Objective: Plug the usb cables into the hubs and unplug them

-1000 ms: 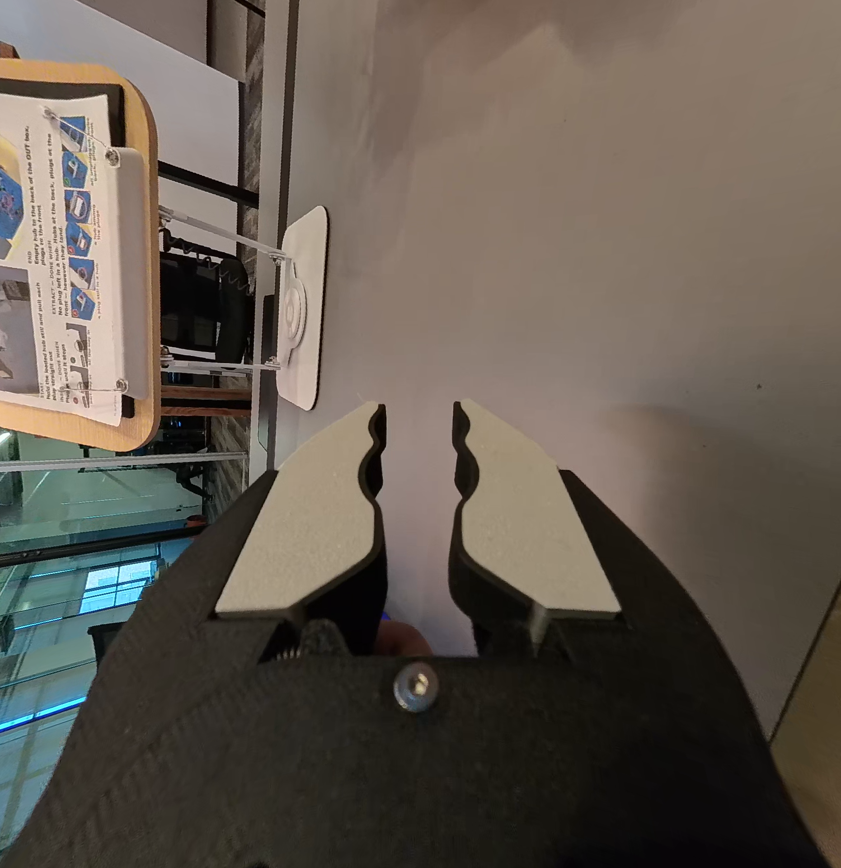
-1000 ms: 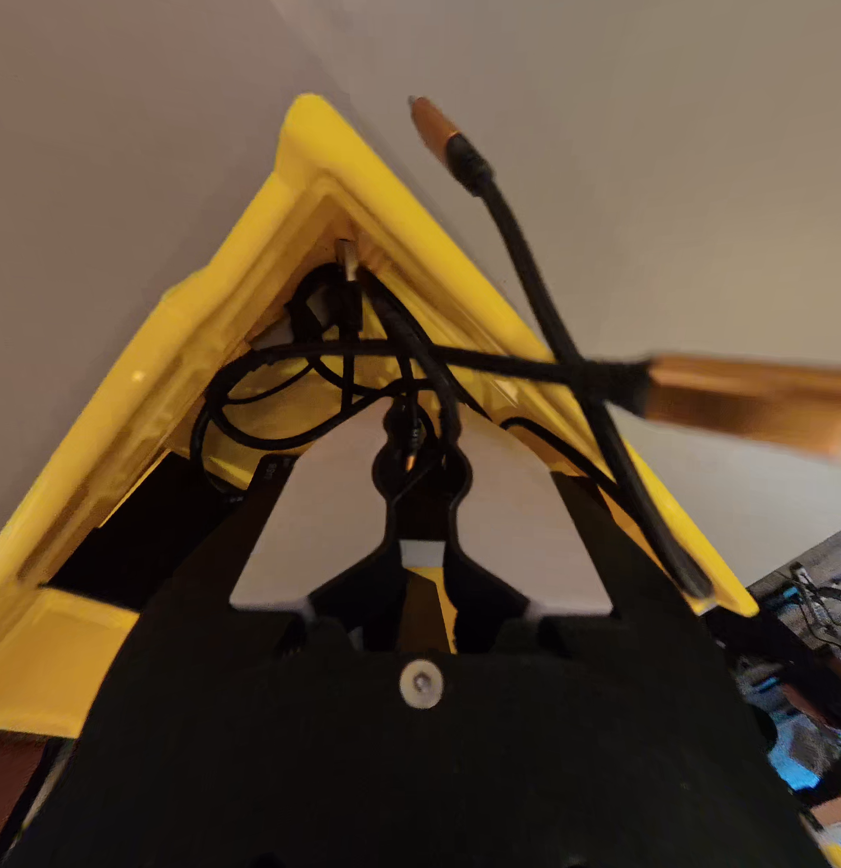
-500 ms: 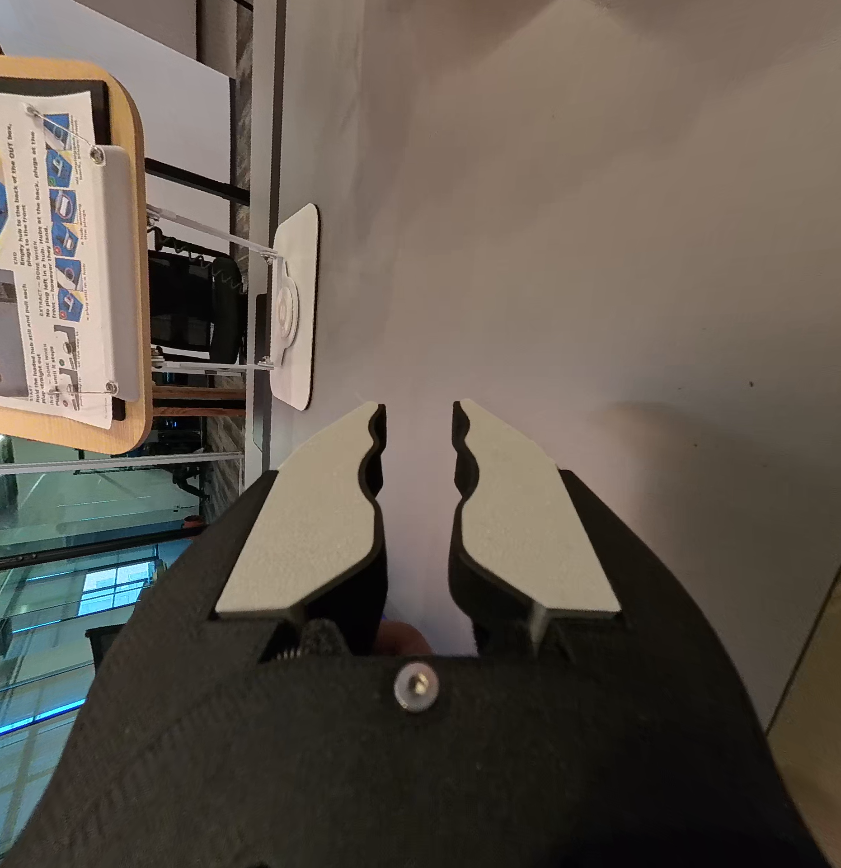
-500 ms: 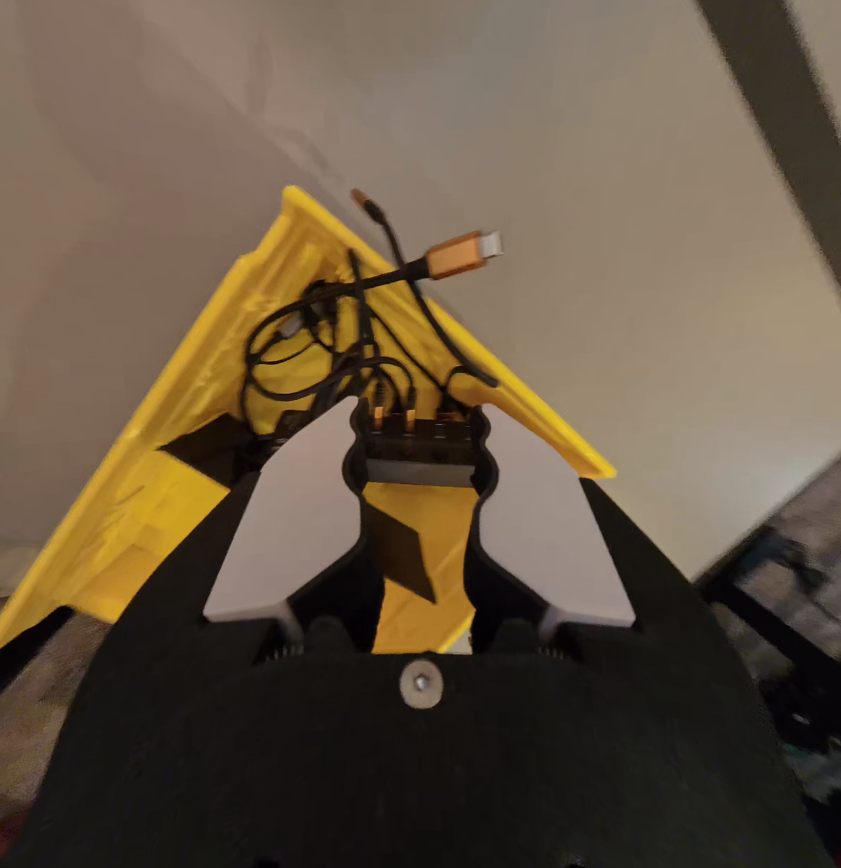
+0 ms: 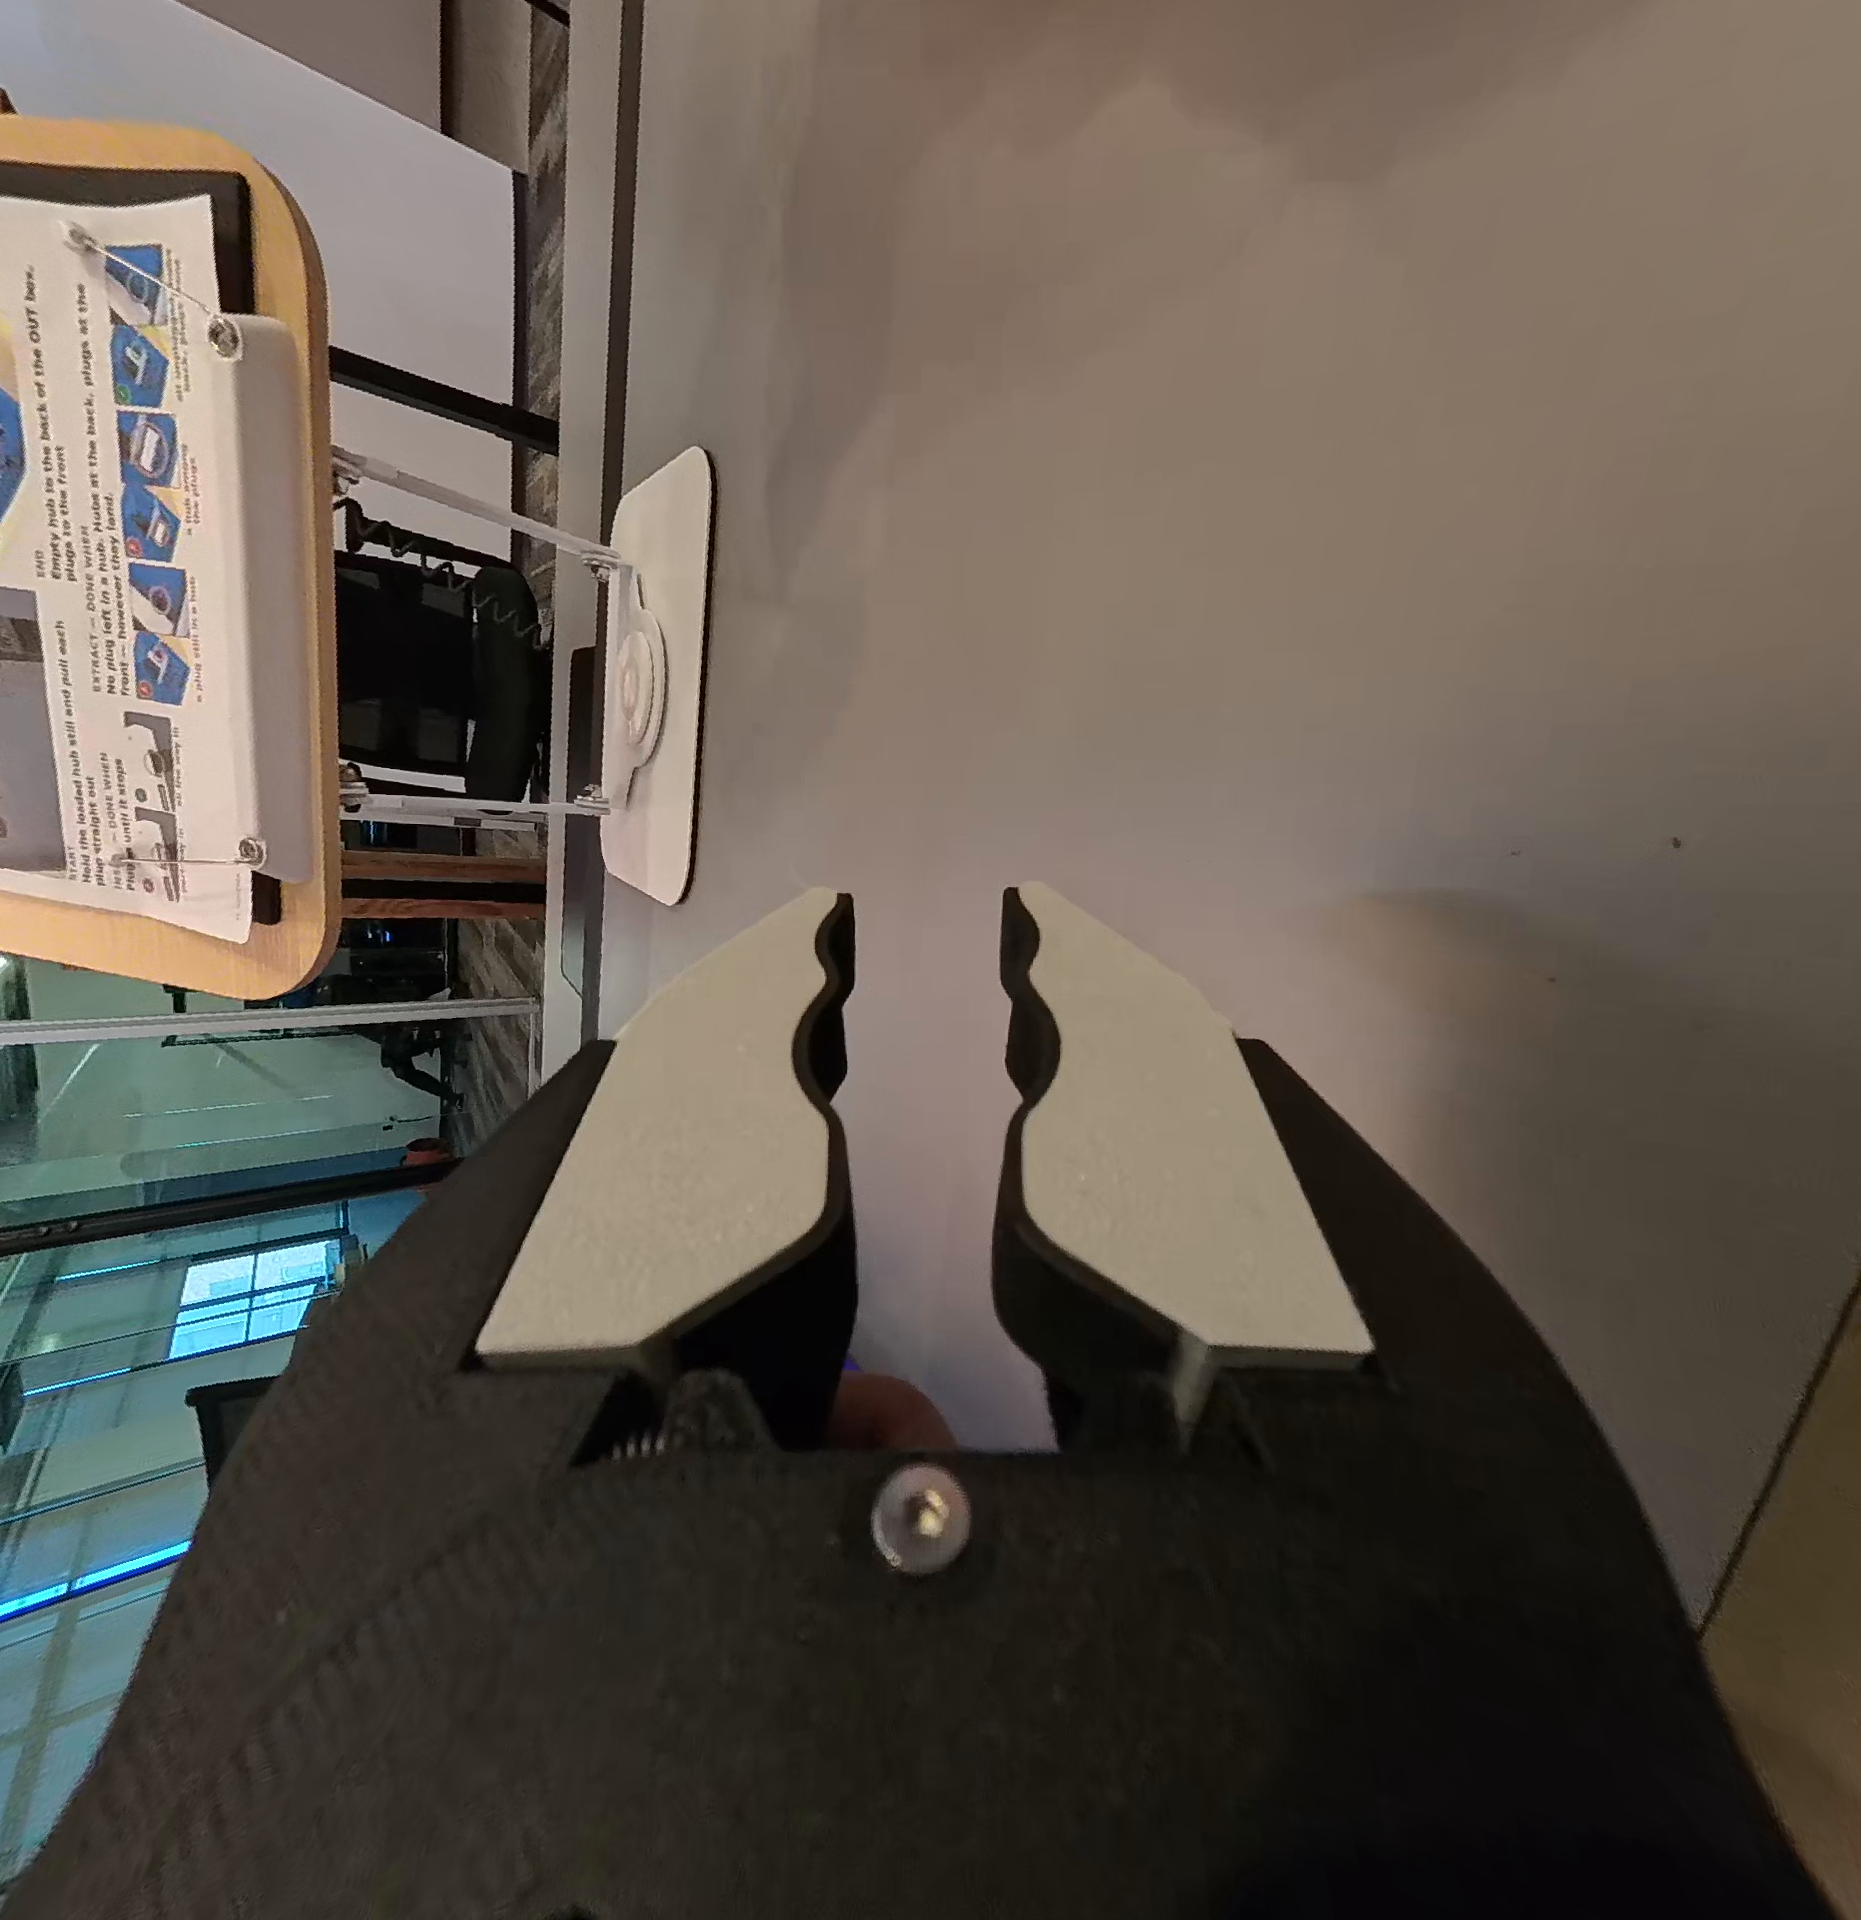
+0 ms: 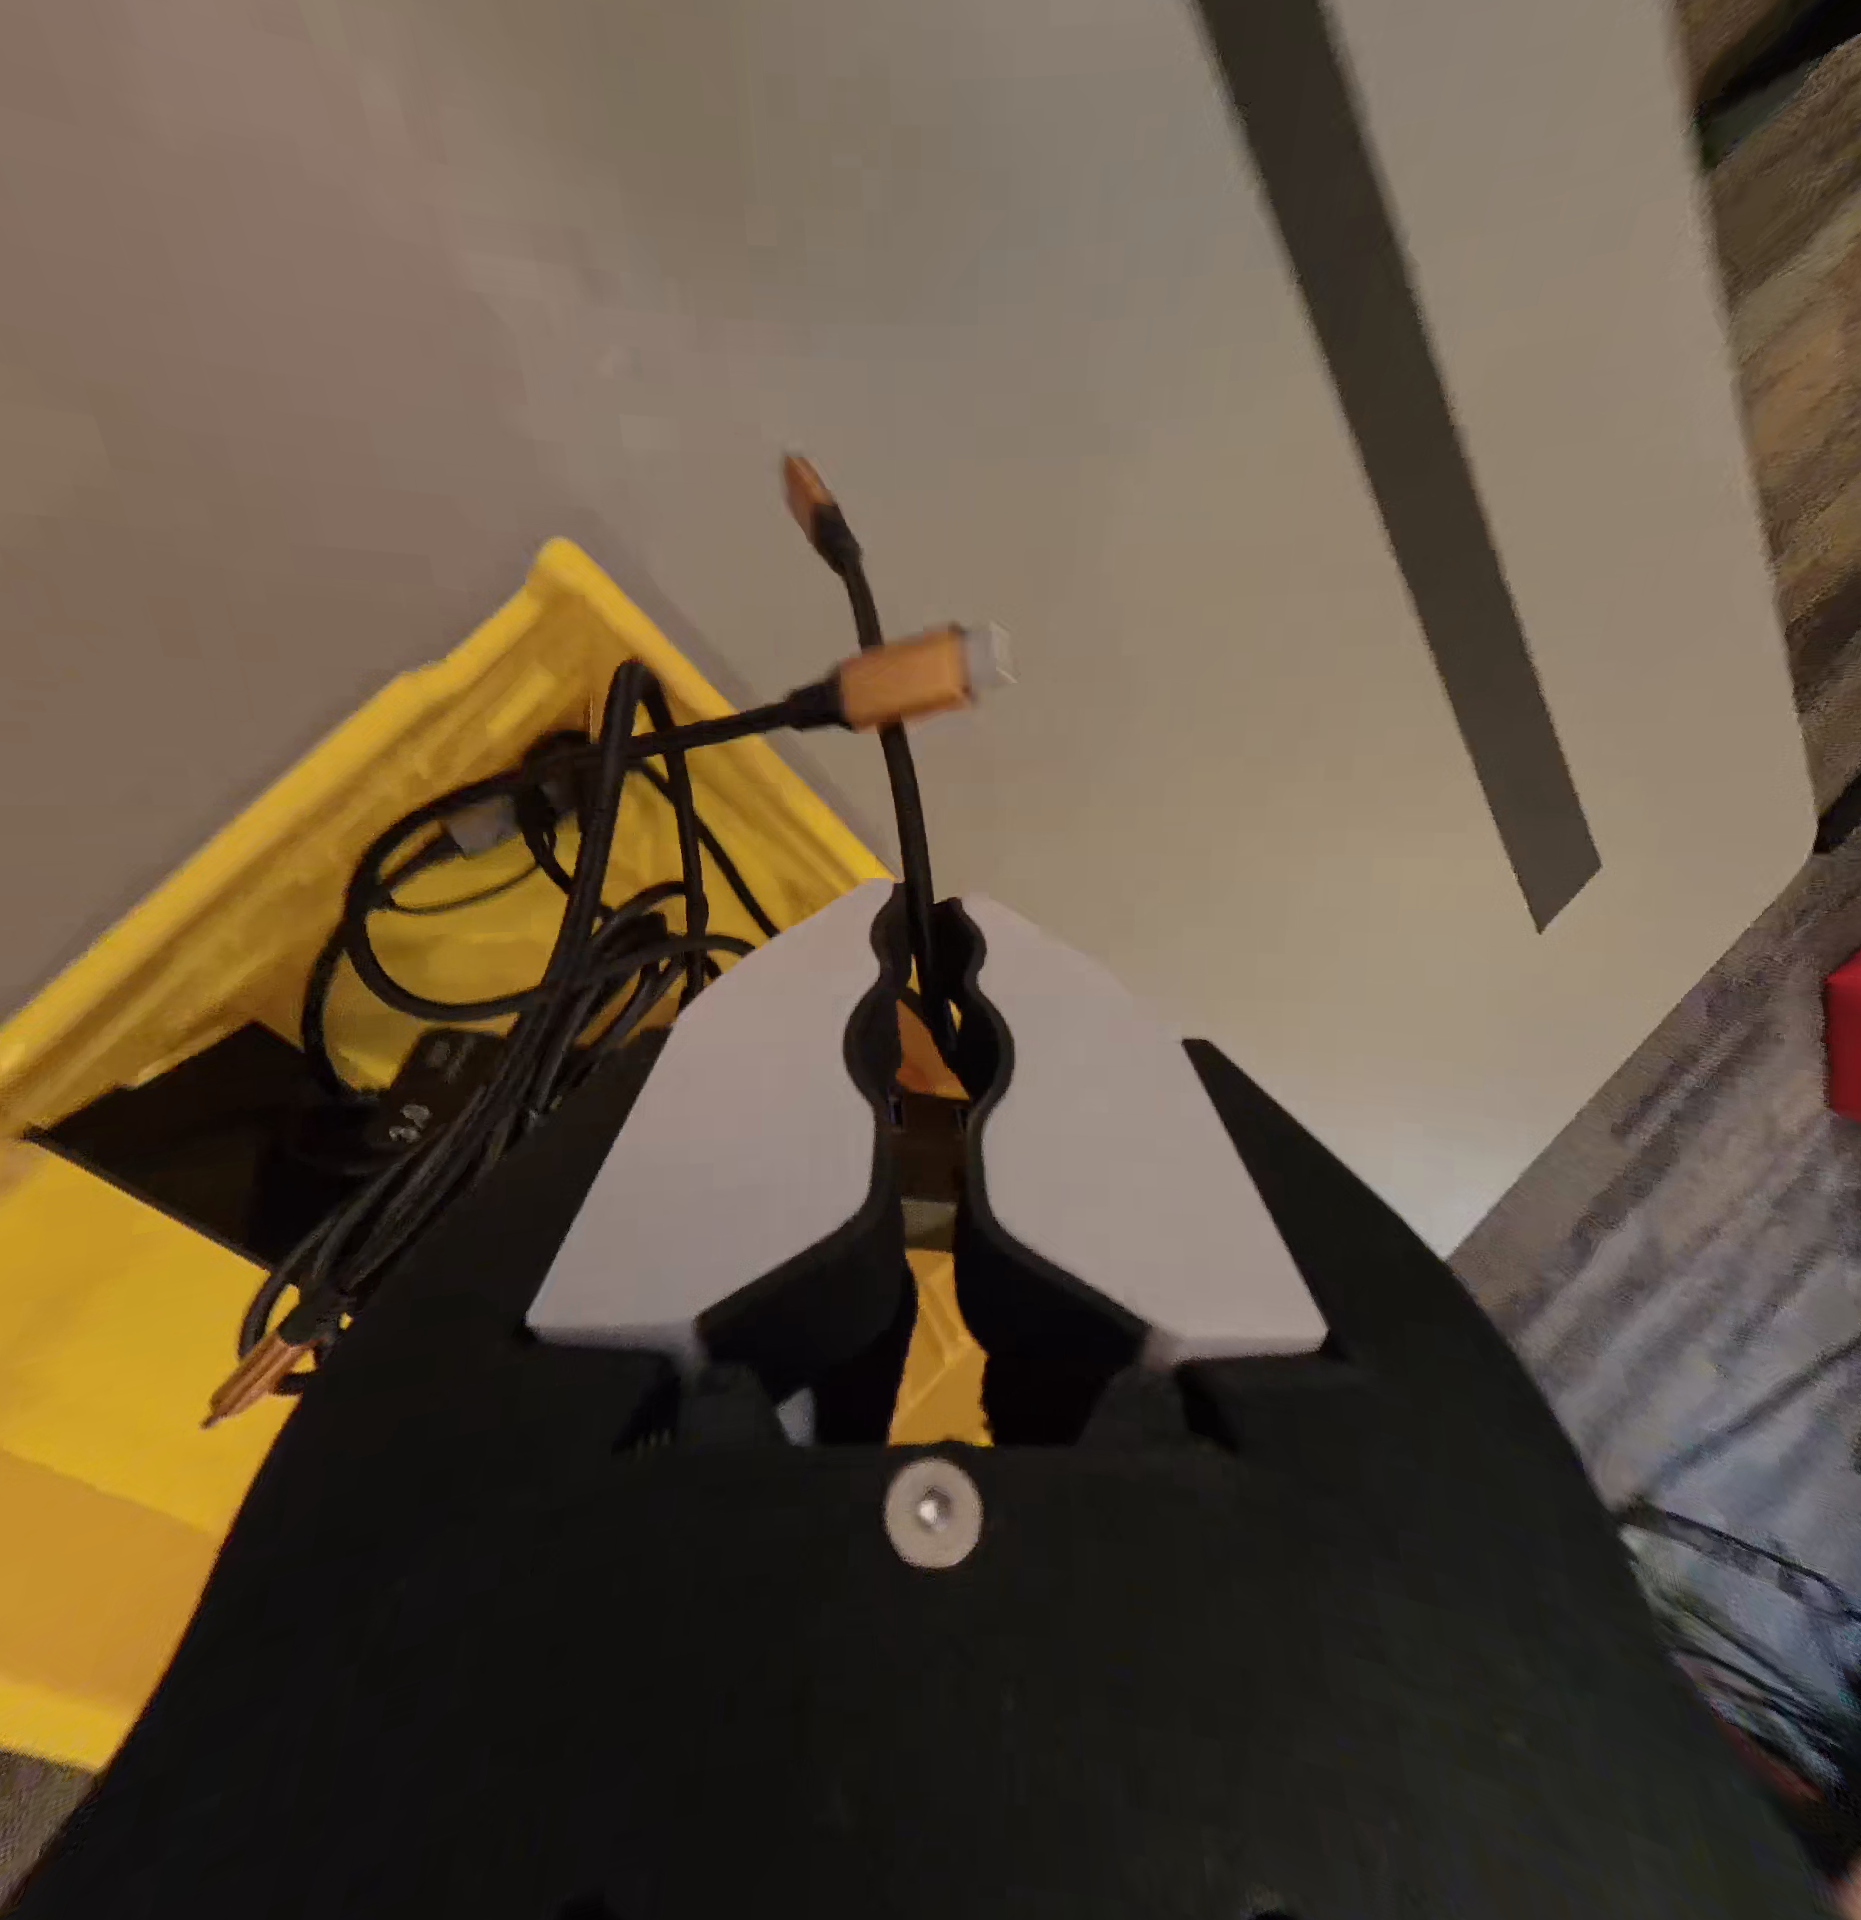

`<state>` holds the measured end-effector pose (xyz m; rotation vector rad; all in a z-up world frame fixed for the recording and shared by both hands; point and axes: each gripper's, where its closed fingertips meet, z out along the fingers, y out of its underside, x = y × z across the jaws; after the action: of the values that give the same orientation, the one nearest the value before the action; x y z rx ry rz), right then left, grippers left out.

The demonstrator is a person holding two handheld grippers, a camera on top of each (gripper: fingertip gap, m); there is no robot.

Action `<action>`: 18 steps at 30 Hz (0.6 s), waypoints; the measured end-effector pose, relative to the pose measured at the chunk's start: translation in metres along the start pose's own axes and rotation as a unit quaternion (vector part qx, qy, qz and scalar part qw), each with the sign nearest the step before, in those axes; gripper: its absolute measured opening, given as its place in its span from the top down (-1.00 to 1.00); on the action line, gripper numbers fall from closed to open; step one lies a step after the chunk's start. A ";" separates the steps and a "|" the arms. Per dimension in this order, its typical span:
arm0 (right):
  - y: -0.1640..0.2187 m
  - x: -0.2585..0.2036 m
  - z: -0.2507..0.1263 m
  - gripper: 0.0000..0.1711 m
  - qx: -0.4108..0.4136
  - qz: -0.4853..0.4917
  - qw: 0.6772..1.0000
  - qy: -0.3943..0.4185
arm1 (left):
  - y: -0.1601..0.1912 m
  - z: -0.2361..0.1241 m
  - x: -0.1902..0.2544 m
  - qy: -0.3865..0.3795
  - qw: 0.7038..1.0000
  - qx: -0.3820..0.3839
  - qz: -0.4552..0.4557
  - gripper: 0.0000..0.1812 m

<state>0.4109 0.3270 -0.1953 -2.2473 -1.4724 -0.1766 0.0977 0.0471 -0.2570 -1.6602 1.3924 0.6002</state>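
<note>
The right gripper (image 6: 926, 909) is clamped on a dark hub (image 6: 924, 1148) with a black cable (image 6: 900, 769) rising between its tips — held above the yellow bin (image 6: 178, 997) of tangled cables (image 6: 510, 914). The left gripper (image 5: 926, 909) stands parted and holds nothing, over the bare white table (image 5: 1321, 520). Far left — a white pad (image 5: 661, 675), then an instruction sheet (image 5: 105, 561) on a wooden board (image 5: 302, 582).

A bin (image 6: 230, 935) sits on the tabletop (image 6: 1113, 312), left of the right tool (image 6: 928, 904). Cables (image 6: 552, 935) lie tangled inside it beside a hub (image 6: 438, 1081); two plugs (image 6: 910, 681) stick out over its rim. One cable (image 6: 905, 790) runs between that tool's fingers. Ahead and left of the left tool (image 5: 926, 904), a stand (image 5: 661, 675) rests near the tabletop's edge, with a board (image 5: 282, 582) beyond.
</note>
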 end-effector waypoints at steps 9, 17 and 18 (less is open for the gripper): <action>0.028 -0.033 -0.045 0.98 0.089 -0.049 0.987 -0.126 | -0.001 0.000 0.003 0.003 1.000 0.000 0.003 0.70; 0.042 -0.024 -0.018 0.75 0.038 -0.053 0.994 -0.091 | -0.004 0.002 0.009 0.007 1.000 -0.001 0.015 0.70; 0.027 -0.020 -0.022 0.54 0.074 -0.042 0.992 -0.088 | -0.004 0.002 0.009 0.007 1.000 -0.002 0.013 0.70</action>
<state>0.4297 0.2920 -0.1901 -2.1284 -1.6166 0.1049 0.1037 0.0439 -0.2637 -1.6541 1.4263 0.6070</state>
